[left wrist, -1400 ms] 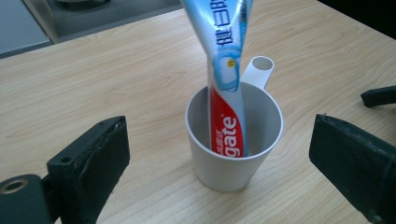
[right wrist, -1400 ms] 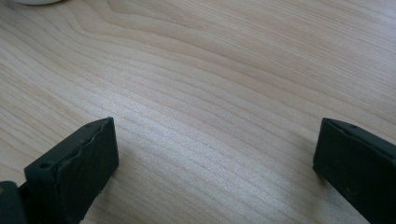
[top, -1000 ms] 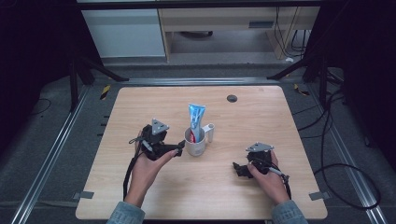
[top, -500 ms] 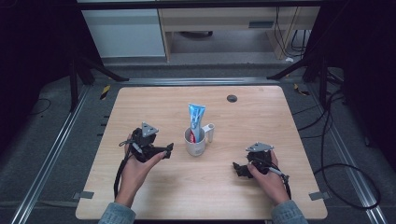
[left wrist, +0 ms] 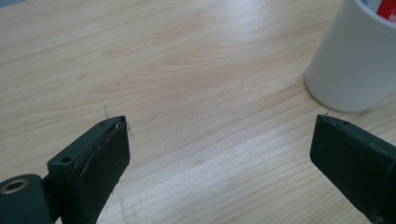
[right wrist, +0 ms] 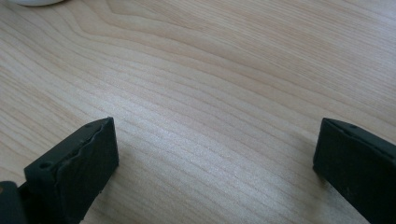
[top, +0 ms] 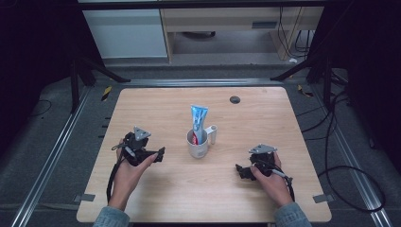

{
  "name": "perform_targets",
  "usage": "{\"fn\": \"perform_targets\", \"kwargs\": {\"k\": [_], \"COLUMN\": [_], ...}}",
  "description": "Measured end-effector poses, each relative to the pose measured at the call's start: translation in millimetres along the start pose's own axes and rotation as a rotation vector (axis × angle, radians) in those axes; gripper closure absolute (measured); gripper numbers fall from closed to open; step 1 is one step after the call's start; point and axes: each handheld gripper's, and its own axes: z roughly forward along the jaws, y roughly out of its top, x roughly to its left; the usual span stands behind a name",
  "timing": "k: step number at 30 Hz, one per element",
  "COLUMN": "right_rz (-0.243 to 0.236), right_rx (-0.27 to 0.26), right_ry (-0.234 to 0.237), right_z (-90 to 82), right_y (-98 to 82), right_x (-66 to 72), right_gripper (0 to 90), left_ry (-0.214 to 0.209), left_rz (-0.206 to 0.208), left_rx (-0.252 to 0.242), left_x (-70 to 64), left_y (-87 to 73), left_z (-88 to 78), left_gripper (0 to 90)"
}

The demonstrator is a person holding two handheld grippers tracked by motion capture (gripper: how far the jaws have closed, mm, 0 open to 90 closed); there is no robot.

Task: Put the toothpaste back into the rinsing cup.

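Note:
A white mug (top: 198,144) stands near the middle of the wooden table (top: 142,101), with a blue toothpaste tube (top: 198,119) upright in it. My left gripper (top: 160,154) rests left of the mug, a short gap away, held open with nothing between its jaws. The left gripper view puts the mug's wall (left wrist: 355,60) at the upper right, beyond my left gripper (left wrist: 219,154). Right of the mug and nearer the front edge, my right gripper (top: 241,171) lies low on the table, open and empty. In the right gripper view, bare wood lies between my right gripper's (right wrist: 215,158) jaws.
A small dark round cap (top: 235,99) lies near the table's far edge. Black cables trail from both grippers toward the front. A metal frame rail (top: 47,156) runs along the table's left side, and a cabinet (top: 127,28) stands beyond the far edge.
My left gripper has drawn back to the left, away from the mug it was next to, leaving the mug and tube standing. The right gripper has stayed put.

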Motion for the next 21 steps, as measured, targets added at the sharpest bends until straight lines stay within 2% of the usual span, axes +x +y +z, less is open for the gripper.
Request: {"fn": "perform_targets", "kwargs": {"k": [5, 13, 21], "right_rz": [0.003, 0.002, 0.003], "right_rx": [0.0, 0.0, 0.001], "right_ry": [0.001, 0.0, -0.001], "right_z": [0.4, 0.3, 0.3], "right_y": [0.3, 0.3, 0.3], "right_x": [0.3, 0.2, 0.3], "right_gripper": [0.3, 0.3, 0.3], "left_ry": [0.016, 0.054, 0.069], "left_rz": [0.001, -0.013, -0.051], "left_rx": [0.027, 0.084, 0.104], "left_x": [9.4, 35.7, 55.4], "left_y": [-6.9, -20.0, -32.3], "left_z": [5.0, 20.1, 29.1], "left_gripper": [4.1, 4.0, 3.9]}}
